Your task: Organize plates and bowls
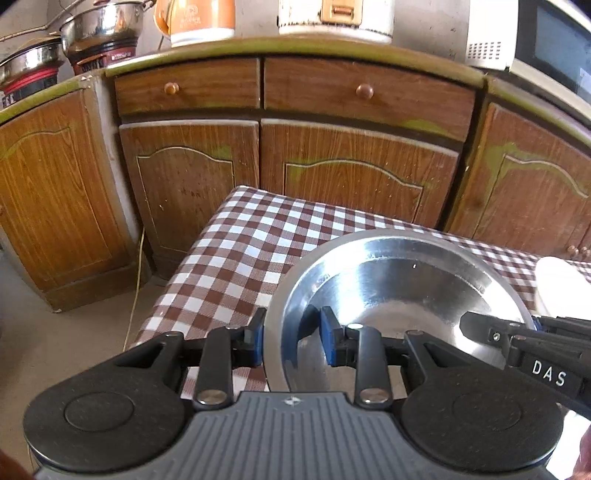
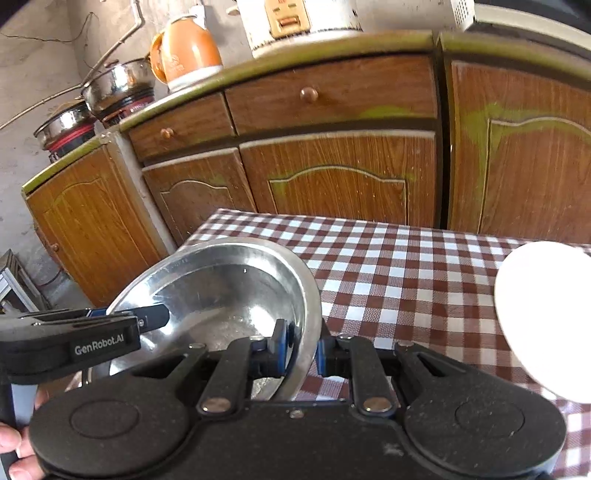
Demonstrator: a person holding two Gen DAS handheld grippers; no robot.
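A shiny steel bowl (image 1: 399, 288) sits over the checked table (image 1: 236, 251). My left gripper (image 1: 293, 341) straddles the bowl's left rim, one blue pad outside and one inside, with a gap between pads and metal. My right gripper (image 2: 303, 350) straddles the right rim of the same bowl (image 2: 221, 288), its pads close against the wall. The right gripper shows in the left wrist view (image 1: 524, 343) and the left gripper in the right wrist view (image 2: 122, 325). A white plate (image 2: 546, 317) lies to the right, and its edge shows in the left wrist view (image 1: 561, 284).
Wooden cabinets (image 1: 354, 177) with drawers stand behind the table. On the counter are steel pots (image 1: 99, 29), an orange kettle (image 2: 188, 55), a rice cooker (image 2: 295, 22) and a microwave (image 1: 532, 40). Bare floor (image 1: 74, 350) lies left of the table.
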